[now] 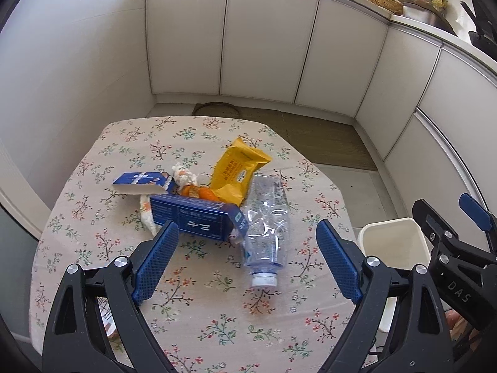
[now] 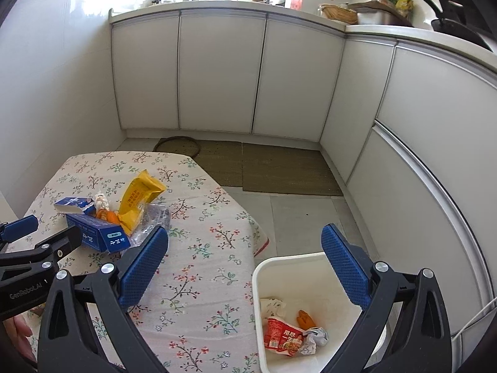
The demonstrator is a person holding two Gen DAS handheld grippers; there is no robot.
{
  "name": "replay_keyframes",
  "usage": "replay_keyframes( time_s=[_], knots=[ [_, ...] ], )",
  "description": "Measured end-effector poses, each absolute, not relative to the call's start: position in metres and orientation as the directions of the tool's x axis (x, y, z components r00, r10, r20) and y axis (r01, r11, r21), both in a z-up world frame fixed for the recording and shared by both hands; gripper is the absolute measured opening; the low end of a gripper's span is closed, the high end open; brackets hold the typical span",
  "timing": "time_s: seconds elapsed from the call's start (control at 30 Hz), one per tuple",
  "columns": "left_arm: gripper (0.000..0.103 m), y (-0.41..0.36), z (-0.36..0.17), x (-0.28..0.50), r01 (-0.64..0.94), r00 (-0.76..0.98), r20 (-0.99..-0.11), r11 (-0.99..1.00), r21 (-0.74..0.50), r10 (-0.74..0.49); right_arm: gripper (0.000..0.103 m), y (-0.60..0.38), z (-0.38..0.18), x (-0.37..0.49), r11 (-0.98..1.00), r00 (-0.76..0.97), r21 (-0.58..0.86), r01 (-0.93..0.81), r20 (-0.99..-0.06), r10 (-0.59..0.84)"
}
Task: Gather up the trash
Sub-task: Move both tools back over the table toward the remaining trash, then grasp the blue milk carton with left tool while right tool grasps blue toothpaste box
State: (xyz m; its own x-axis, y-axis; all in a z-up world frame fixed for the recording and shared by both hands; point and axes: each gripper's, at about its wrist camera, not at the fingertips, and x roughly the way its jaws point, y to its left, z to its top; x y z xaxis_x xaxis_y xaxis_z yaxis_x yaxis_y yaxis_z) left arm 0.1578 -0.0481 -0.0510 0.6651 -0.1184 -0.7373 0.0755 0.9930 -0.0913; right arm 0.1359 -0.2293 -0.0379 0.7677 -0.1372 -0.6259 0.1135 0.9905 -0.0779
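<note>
White bin [image 2: 259, 283] contents, red wrapper [image 2: 281, 335], only in right view; left gripper [image 1: 248, 245], right gripper [image 2: 245, 261] both wide, empty.

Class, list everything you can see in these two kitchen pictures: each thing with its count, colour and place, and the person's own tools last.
table: one, floral cloth, beside the bin
plastic bottle: one, clear, white cap, lying on the table
yellow packet: one, in the table pile
blue cartons: two, open, in the pile
orange peel: some, between cartons and packet
crumpled tissue: white, behind the peel
bin: one, white, on the floor
red wrapper: one, inside the bin
floor mats: brown, before the cabinets
cabinets: white, along the walls
left claw: one, blue pads, open above the bottle
right claw: one, blue pads, open above the bin's edge
</note>
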Motion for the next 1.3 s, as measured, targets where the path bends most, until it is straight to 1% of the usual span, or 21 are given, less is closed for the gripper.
replay_keyframes(
  time_s=[0.37,0.57,0.7,0.83,1.07,1.3],
  knots=[
    [0.086,0.018,-0.062,0.151,-0.022,0.638,-0.770,0.998,-0.056,-0.029,0.096,-0.165,-0.052,0.145,0.995,0.753,-0.102,-0.008,-0.655,-0.061],
    [0.086,0.054,-0.077,0.151,-0.058,0.571,-0.821,0.998,-0.030,0.008,0.096,-0.141,-0.062,0.148,0.991,0.733,-0.120,-0.066,-0.680,-0.033],
    [0.088,0.073,-0.103,0.156,-0.049,0.471,-0.882,0.999,0.003,0.026,0.096,-0.128,-0.070,0.150,0.986,0.714,-0.134,-0.103,-0.699,-0.020],
    [0.088,0.087,-0.129,0.161,-0.030,0.382,-0.923,0.999,0.035,0.044,0.096,-0.119,-0.078,0.149,0.980,0.701,-0.150,-0.128,-0.713,-0.018],
    [0.088,0.093,-0.158,0.166,0.025,0.303,-0.952,0.998,0.064,0.053,0.096,-0.108,-0.086,0.153,0.974,0.681,-0.158,-0.160,-0.733,-0.007],
    [0.087,0.090,-0.179,0.171,0.078,0.227,-0.973,0.995,0.058,0.039,0.096,-0.098,-0.099,0.158,0.959,0.640,-0.166,-0.231,-0.768,0.022]
  ],
)
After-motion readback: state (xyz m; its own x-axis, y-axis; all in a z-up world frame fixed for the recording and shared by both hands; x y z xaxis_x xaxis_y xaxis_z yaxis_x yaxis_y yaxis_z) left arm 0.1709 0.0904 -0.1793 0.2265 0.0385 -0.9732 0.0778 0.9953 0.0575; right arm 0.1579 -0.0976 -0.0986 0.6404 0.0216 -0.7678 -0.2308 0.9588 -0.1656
